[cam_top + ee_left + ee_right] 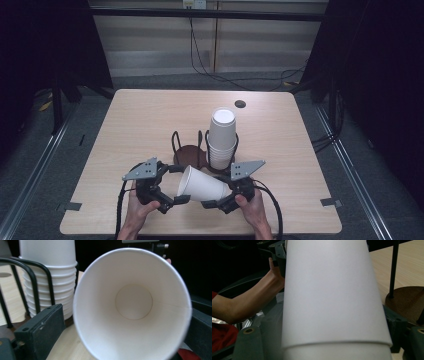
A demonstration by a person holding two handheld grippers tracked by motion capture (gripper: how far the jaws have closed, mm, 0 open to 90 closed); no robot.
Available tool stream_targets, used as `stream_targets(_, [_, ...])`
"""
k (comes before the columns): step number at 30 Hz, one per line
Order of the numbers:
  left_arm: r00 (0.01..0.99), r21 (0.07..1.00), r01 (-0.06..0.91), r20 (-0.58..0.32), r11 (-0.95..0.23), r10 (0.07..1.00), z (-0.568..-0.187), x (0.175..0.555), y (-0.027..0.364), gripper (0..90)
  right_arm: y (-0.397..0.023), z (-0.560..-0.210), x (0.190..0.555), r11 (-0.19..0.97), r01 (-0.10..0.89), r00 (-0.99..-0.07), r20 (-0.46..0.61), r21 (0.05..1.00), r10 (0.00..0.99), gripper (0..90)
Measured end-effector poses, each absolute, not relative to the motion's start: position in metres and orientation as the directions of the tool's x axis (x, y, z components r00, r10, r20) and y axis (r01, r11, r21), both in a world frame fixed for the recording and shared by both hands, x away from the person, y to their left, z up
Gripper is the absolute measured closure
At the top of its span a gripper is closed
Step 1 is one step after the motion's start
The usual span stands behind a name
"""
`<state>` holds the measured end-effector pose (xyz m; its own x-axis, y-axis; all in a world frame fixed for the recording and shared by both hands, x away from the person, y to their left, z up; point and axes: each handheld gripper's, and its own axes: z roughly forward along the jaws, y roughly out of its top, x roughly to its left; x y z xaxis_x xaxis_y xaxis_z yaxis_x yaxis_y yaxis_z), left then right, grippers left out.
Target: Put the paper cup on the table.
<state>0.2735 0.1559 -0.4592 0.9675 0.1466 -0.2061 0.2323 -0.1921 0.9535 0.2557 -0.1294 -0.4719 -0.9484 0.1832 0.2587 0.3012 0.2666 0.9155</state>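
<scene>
Cup, plain white paper, lies sideways, seemingly pinched by right gripper

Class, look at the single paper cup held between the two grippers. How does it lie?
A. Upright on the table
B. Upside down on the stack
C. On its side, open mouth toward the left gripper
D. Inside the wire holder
C: the cup lies sideways, and the left gripper view looks straight into its mouth.
</scene>
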Motion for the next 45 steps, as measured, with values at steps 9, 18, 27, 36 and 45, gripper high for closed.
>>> stream_targets(9, [0.97, 0.951, 0.234, -0.216, -0.202, 0.107, -0.459, 0.273, 0.148, 5.3, -0.127, -0.472, 0.256, 0.273, 0.293, -0.952, 0.253, 0.916, 0.172, 23.0])
stream_targets(18, [0.974, 0.952, 0.222, -0.208, -0.21, 0.087, -0.46, 0.275, 0.142, 5.5, -0.127, -0.472, 0.255, 0.284, 0.295, -0.952, 0.253, 0.912, 0.174, 23.1])
stream_targets(27, [0.974, 0.948, 0.228, -0.22, -0.221, 0.061, -0.46, 0.277, 0.137, 9.0, -0.128, -0.474, 0.255, 0.298, 0.293, -0.952, 0.249, 0.908, 0.177, 22.9])
stream_targets(36, [0.976, 0.942, 0.215, -0.202, -0.257, 0.075, -0.454, 0.274, 0.136, 13.2, -0.131, -0.474, 0.252, 0.29, 0.267, -0.956, 0.214, 0.919, 0.203, 15.9])
stream_targets(45, [0.974, 0.928, 0.223, -0.196, -0.299, 0.116, -0.454, 0.276, 0.14, 13.1, -0.143, -0.476, 0.25, 0.222, 0.266, -0.938, 0.199, 0.938, 0.284, 12.9])
